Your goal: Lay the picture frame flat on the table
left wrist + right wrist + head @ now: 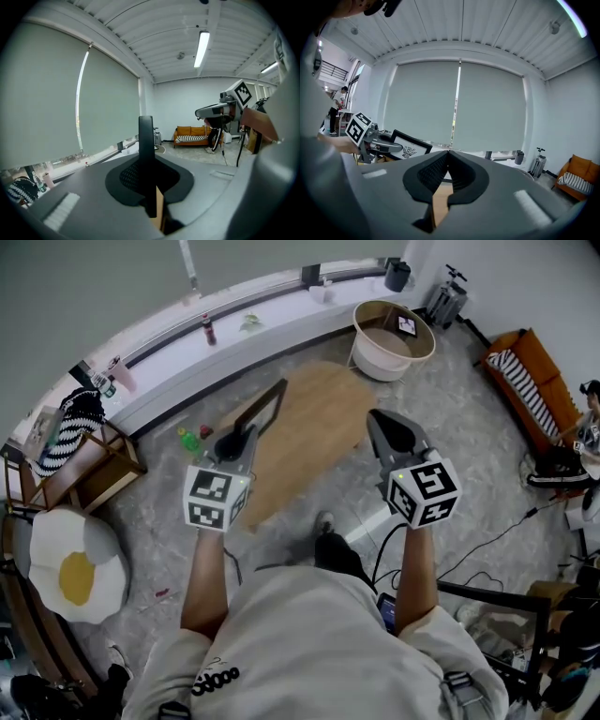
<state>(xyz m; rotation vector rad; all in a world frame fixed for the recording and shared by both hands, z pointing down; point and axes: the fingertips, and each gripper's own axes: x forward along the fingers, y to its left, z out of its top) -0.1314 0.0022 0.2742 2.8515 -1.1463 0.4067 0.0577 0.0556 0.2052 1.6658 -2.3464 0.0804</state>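
Head view looks down past the person's forearms to the two marker cubes and the grippers ahead of them. The left gripper [246,435] is clamped on the frame [270,407], which stands on edge in the air, tilted, above the near left side of the table [323,427] and not lying on it. The right gripper [382,426] is beside it over the table's near right part, its jaws together with nothing between them.

Left gripper view confirms the grip: the frame's black edge [146,140] rises straight up from between the closed jaws, with the right gripper [213,111] off to the right.

Right gripper view shows its jaws meeting at the tips, and to the left the left gripper [396,146] with the frame [411,149], a black border round a white picture with a dark drawing.

Beyond the table stand a round basket [394,334] and a long white ledge [178,352]; a sofa [530,381] is at far right.
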